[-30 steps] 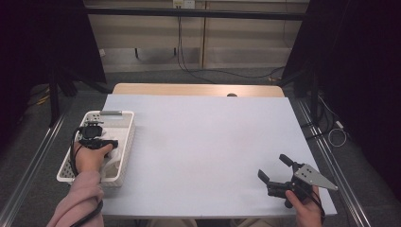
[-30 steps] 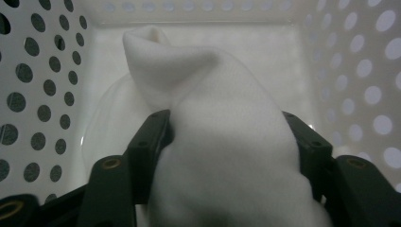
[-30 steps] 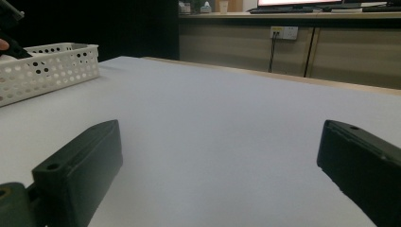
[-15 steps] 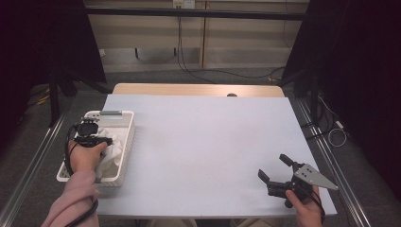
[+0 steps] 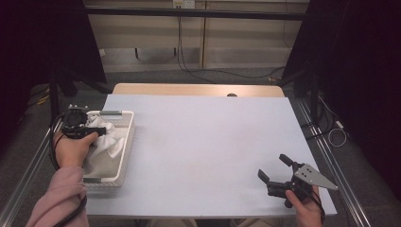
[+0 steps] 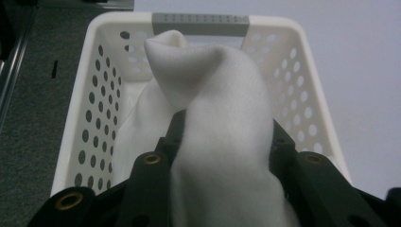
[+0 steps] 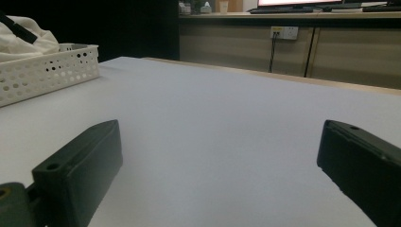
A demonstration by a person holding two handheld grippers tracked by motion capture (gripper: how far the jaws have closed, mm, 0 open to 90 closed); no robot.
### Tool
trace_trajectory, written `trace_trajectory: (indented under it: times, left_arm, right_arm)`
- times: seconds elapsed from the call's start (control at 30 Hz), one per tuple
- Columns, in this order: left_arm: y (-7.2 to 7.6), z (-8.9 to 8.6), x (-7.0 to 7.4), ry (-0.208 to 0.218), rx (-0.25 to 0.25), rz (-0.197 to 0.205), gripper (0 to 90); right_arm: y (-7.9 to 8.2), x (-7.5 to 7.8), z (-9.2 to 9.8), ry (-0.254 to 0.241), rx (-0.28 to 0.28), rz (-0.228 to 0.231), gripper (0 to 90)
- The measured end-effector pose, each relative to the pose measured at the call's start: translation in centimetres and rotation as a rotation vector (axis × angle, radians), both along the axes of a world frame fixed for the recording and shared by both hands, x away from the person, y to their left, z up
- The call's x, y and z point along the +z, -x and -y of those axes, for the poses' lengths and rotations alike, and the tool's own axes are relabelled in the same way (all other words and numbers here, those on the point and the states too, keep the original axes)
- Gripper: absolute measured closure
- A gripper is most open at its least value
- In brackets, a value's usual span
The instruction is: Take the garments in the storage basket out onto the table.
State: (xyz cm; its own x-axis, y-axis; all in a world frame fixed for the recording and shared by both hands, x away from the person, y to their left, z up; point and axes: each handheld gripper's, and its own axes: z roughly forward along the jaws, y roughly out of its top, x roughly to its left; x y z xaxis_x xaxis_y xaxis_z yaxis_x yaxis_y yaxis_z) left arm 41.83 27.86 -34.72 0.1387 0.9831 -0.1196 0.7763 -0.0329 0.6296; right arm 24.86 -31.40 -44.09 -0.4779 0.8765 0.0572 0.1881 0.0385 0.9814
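A white cloth [image 5: 108, 137] lies bunched in a white perforated basket [image 5: 126, 142] at the table's left edge. My left gripper [image 5: 96, 130] hovers over the basket, its jaws having just closed on a fold of the cloth [image 6: 222, 109], which rises in a peak between the left gripper's [image 6: 226, 126] black jaws. The rest of the cloth hangs down into the basket [image 6: 90, 118]. My right gripper [image 5: 273, 166] rests open near the table's front right corner, with nothing between its jaws. From the right gripper [image 7: 217, 156] view, the basket [image 7: 47, 71] and cloth [image 7: 23, 35] sit far off to the left.
The pale blue tabletop [image 5: 208, 142] stretches between the basket and the right gripper. Metal rails [image 5: 331, 156] run along both table sides. A wooden counter with hanging cables [image 5: 189, 47] stands behind the table. The basket has a grey handle [image 6: 198, 21].
My left hand has risen over the basket and its jaws have closed on the cloth, pulling a fold upward. The right gripper has stayed still.
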Motion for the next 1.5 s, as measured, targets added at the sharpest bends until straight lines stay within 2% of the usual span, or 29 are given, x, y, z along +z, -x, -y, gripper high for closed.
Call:
trace_trajectory:
  times: [0.27,0.5,0.53,0.57,0.6,0.7,0.73,0.77,0.93,0.97,1.0,1.07,1.3,1.5]
  left_arm:
    - [-0.1,0.6,1.9,0.033,-0.018,0.037,63.1]
    - [-0.3,1.2,3.6,0.039,-0.044,0.063,63.1]
    - [-0.4,1.5,3.7,0.067,-0.025,0.088,63.1]
    - [-0.4,1.4,4.0,0.041,-0.053,0.073,63.1]
    - [-0.4,1.5,4.2,0.047,-0.061,0.071,63.1]
    - [-0.5,1.8,4.5,0.058,-0.063,0.073,63.0]
    - [-0.5,1.8,4.7,0.039,-0.071,0.07,63.0]
    - [-0.5,2.1,4.8,0.054,-0.073,0.078,63.0]
    - [-0.6,2.8,5.5,0.059,-0.096,0.105,63.0]
    - [-0.6,3.0,5.6,0.06,-0.099,0.099,63.0]
    - [-0.6,3.1,5.7,0.055,-0.1,0.113,63.0]
    - [-0.6,3.4,5.9,0.074,-0.116,0.107,63.0]
    - [-0.8,4.9,6.1,0.063,-0.142,0.116,63.0]
    - [-1.0,6.0,6.7,0.074,-0.168,0.133,63.0]
  right_arm:
    - [0.0,0.0,0.0,0.0,-0.003,-0.002,0.7]
    - [0.1,0.0,0.0,0.006,-0.004,-0.001,0.6]
    - [0.0,0.0,0.0,0.005,-0.001,0.001,0.6]
    - [0.1,0.0,0.0,0.008,-0.004,-0.002,0.6]
    - [0.1,0.0,0.0,0.008,-0.004,-0.001,0.6]
    - [0.1,0.0,0.0,0.008,-0.006,-0.001,0.6]
    - [0.1,0.0,0.0,0.005,-0.007,-0.002,0.6]
    - [0.1,0.0,0.0,0.008,-0.006,-0.001,0.6]
    - [0.0,0.0,0.0,0.009,0.001,-0.002,0.6]
    - [0.0,0.0,0.0,0.008,0.003,-0.003,0.6]
    - [0.0,0.0,-0.1,0.01,0.003,-0.003,0.7]
    - [0.0,0.0,-0.1,0.01,0.001,-0.003,0.7]
    - [0.0,0.0,-0.1,0.005,0.002,-0.005,0.6]
    - [0.0,0.0,-0.1,0.013,0.011,-0.005,0.6]
